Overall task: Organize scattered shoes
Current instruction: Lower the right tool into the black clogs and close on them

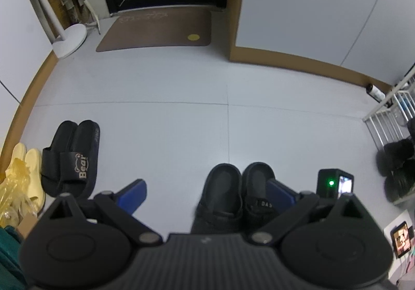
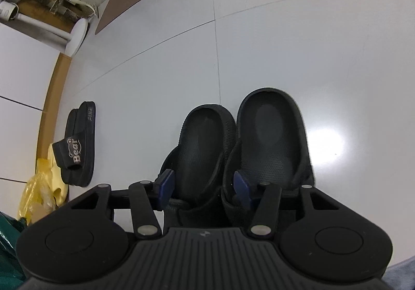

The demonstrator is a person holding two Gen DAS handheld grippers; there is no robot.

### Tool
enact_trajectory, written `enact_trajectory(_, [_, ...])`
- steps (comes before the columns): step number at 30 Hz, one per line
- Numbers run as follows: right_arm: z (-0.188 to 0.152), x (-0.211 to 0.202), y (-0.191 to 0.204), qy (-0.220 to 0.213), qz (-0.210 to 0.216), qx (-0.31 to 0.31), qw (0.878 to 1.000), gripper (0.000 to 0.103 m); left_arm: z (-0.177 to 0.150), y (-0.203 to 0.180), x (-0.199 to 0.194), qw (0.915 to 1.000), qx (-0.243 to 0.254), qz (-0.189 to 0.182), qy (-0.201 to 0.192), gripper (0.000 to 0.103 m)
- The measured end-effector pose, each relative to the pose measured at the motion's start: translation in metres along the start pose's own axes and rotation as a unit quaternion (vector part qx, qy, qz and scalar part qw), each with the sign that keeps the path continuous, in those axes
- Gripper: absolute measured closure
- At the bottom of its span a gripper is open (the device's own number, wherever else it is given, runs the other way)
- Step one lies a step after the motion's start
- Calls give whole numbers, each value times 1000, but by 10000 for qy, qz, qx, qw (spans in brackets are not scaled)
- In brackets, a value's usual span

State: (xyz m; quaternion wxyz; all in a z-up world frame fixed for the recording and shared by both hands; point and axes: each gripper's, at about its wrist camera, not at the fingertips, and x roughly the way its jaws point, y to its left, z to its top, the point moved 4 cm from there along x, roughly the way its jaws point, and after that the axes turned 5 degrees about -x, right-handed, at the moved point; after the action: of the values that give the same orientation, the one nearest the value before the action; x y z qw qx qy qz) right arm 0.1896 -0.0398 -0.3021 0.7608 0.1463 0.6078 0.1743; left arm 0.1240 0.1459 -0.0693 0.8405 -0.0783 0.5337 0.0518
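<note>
Tongs: right tongs [image 2: 205, 186] clamp matte pebbled clog [image 2: 202, 150]; left tongs [image 1: 207, 192] wide.

Even, cool indoor light fills both fisheye views, an overhead source throwing white glare on the glossy floor [image 2: 326, 139], dark shoes [image 2: 269, 134] losing detail, edges bending and darkening at the corners, with slight softness throughout.

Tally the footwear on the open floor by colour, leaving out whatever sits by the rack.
Black clogs: 2, side by side
Black slides with "Bear" on the strap: 2, side by side
Yellow slippers: 2, by the wall
Total: 6
</note>
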Motion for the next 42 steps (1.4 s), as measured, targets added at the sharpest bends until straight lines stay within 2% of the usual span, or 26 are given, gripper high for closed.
enact_trajectory(6, [-6,18,7,23,254,6,9997,47,3,-5,-1,9999,17,-121,-32,3])
enact_trajectory(14, [-11,31,5,-60,-88,-128,9999,46,0,1,3,9999,-50,-154,3,3])
enact_trajectory(20, [-16,34,13,98,-296,-403,9987,43,-1,3,4,9996,-103,-258,40,3])
enact_trajectory(24, [-22,35,12,271,-318,-344,9985,43,0,4,4,9994,-141,-325,47,3])
enact_trajectory(29, [-24,36,10,225,-354,-319,9986,42,-2,2,-1,9991,-60,-420,-2,3])
enact_trajectory(35, [-21,49,11,332,-653,-316,9968,43,-3,2,0,9991,-27,-427,-10,3])
enact_trajectory(38, [-22,62,11,489,-858,-269,9947,45,-2,1,2,9991,2,-422,2,3])
enact_trajectory(42, [-20,77,11,607,-1099,-430,9912,62,-1,-1,5,9992,14,-401,15,3])
